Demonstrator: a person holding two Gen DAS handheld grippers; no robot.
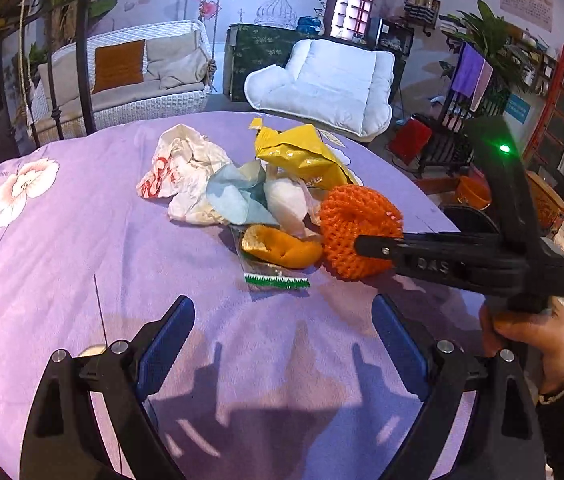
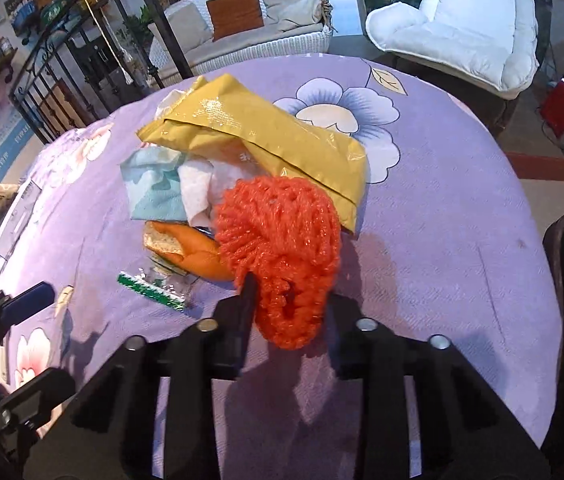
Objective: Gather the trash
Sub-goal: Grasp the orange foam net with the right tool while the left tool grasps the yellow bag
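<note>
1. Right gripper [image 2: 282,300] is clamped down narrow on the orange foam net [image 2: 282,248], fingers nipping its near lower edge. Net bulges above the pinch, so it's a grip on the rim, not round the whole thing. Prob. picked first b/c it's the closest piece on the right side of the heap.
2. Side-on from the left wrist cam, right gripper [image 1: 366,246] comes in from the right, tip buried in the net [image 1: 356,232]. A hand [image 1: 538,344] holds the handle below.
3. Left gripper [image 1: 282,320] hangs wide open w/ nothing between the blue pads [image 1: 170,340]. It's short of the pile, over bare cloth. Looks like it's waiting its turn.
4. Trash sits heaped mid-table on the purple floral cloth [image 1: 62,260]: yellow snack bag [image 1: 302,156] at the back, crumpled white wrapper w/ red print [image 1: 178,172] at left, pale blue tissue [image 1: 234,196] and white paper [image 1: 286,200] in the middle, orange peel [image 1: 282,246] at front, touching the net.
5. Clear wrapper w/ green strip [image 1: 276,280] lies flat under the peel's near side.
6. Containers: no bin or bag for the trash visible in either view, so can't say where the net goes. Snack bag is folded; contents not visible.
7. Net is light and springy; an edge pinch should hold, but it may snag the peel when lifted.
</note>
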